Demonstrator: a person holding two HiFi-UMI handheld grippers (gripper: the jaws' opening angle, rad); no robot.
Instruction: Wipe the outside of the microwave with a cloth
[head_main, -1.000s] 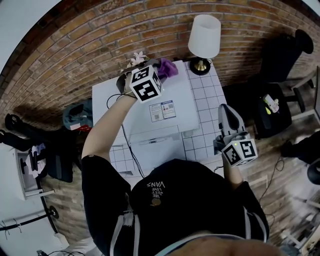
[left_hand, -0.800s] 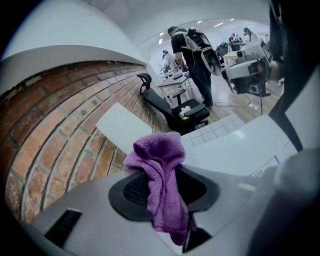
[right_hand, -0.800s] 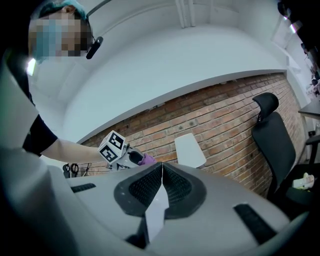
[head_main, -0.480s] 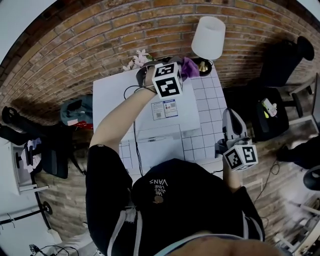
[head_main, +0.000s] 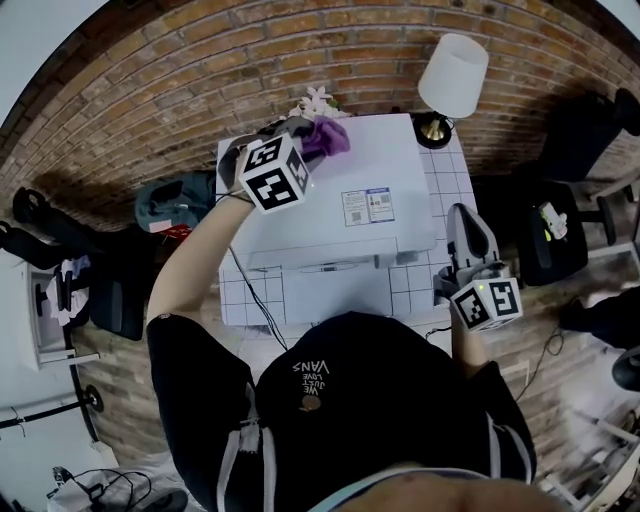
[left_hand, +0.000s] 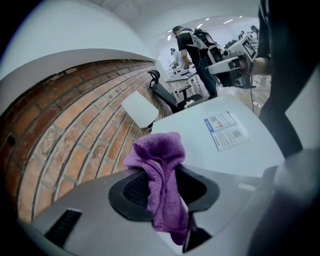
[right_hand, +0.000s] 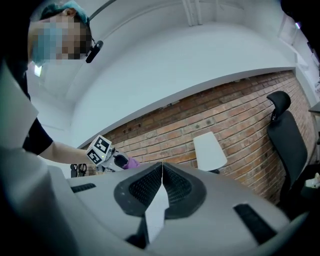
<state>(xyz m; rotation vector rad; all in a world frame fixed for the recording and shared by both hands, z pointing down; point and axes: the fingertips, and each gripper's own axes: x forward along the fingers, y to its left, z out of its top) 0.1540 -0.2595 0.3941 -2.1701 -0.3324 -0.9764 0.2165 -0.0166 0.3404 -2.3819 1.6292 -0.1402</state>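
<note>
The white microwave (head_main: 340, 190) stands on a tiled table, its top facing me with a label sticker (head_main: 366, 206) on it. My left gripper (head_main: 300, 135) is shut on a purple cloth (head_main: 324, 139) and rests at the top's far left part near the brick wall. In the left gripper view the purple cloth (left_hand: 161, 175) bunches out between the jaws over the microwave top (left_hand: 210, 145). My right gripper (head_main: 462, 232) hovers right of the microwave, shut with nothing in it; in the right gripper view its jaws meet, and the left gripper (right_hand: 120, 161) with the cloth shows far off.
A white-shaded lamp (head_main: 452, 78) stands at the table's back right corner. Pale flowers (head_main: 316, 101) sit behind the microwave against the brick wall (head_main: 200, 90). A cable (head_main: 250, 290) runs down the microwave's left. A black office chair (head_main: 545, 235) is at the right.
My left gripper has carried the purple cloth across the microwave's top, to the right half a second ago and now back left. The head view has shifted. The right gripper has stayed put.
</note>
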